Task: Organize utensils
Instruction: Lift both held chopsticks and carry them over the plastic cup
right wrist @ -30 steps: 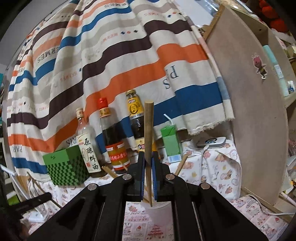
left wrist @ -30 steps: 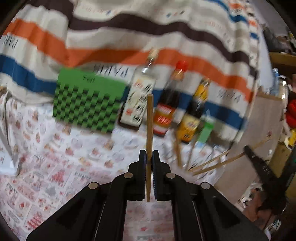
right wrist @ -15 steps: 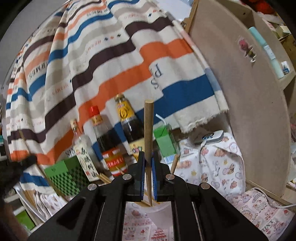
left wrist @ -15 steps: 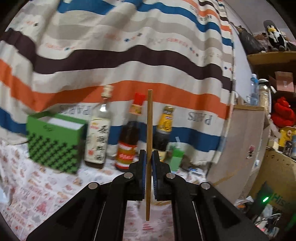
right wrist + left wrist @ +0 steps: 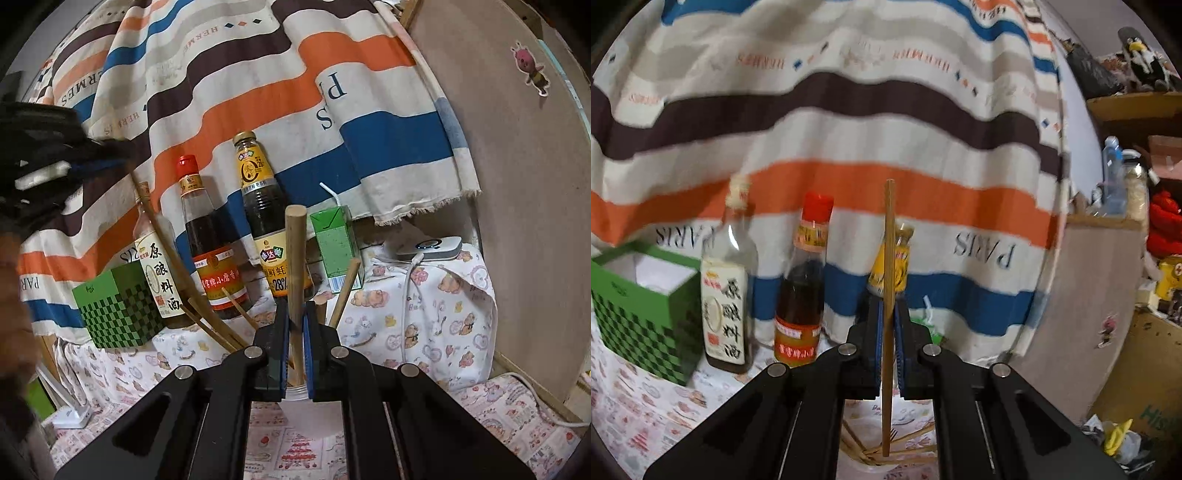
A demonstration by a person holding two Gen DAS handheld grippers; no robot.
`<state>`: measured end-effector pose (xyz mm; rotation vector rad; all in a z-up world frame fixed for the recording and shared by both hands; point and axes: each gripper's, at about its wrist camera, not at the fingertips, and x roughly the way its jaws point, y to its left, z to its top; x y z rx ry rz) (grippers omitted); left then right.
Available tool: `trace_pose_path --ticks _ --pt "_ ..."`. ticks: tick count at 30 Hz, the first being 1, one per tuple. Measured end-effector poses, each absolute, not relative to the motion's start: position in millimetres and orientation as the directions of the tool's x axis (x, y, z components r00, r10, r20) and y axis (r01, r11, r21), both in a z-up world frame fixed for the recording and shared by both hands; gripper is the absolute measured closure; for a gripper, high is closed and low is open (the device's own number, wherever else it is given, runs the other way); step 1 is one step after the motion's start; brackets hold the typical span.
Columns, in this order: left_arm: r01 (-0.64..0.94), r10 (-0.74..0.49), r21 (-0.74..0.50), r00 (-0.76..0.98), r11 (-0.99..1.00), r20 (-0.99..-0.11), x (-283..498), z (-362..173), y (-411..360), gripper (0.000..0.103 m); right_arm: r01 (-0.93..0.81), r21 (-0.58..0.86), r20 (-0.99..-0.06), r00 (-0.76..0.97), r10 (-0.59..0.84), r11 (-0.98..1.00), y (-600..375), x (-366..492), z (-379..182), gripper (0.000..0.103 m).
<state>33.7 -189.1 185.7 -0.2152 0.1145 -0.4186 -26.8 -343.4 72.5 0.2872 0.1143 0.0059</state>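
— What fills your two views?

— A striped cloth (image 5: 849, 122) hangs behind everything, and a patterned cover lies over the worktop (image 5: 424, 325). Against the cloth you have a green checked box (image 5: 118, 310), then three bottles in a row: a clear one with a white label (image 5: 157, 273), a red-capped one (image 5: 212, 251) and a dark one with a yellow neck (image 5: 262, 221). A green drink carton (image 5: 338, 247) with a straw stands just right of them, and a brown board (image 5: 528, 184) leans at the far right.

— And your left tool?

— Your left tool (image 5: 887, 343) is clamped on a thin chopstick (image 5: 888, 258), held upright, its lower end above loose chopsticks (image 5: 908, 443) fanned out below. In the right view the same tool (image 5: 55, 162) shows blurred at the left edge, the stick (image 5: 166, 243) slanting down towards the cup.

— Your right tool?

— Your right tool (image 5: 295, 347) is pinched on a thicker wooden stick (image 5: 295, 266), also upright. Its lower end drops behind the rim of a clear cup (image 5: 295, 391) that sits right below the jaws. More chopsticks (image 5: 221, 328) lean out of the cup to the left and one (image 5: 345, 291) to the right.
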Motion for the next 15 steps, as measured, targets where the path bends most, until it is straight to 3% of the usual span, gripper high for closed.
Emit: trace_pose_path --ticks 5,15 --pt "0.418 -0.437 -0.203 0.897 0.886 -0.06 57.3 146.1 -197.9 0.098 0.012 0.299 -0.123 0.992 0.027 0.954 -348.1 -24.1 72.2 0.095" --pt "0.392 -0.414 -0.139 0.884 0.909 -0.215 83.9 102.8 -213.1 0.098 0.028 0.287 -0.125 0.992 0.008 0.957 -348.4 -26.0 76.2 0.095"
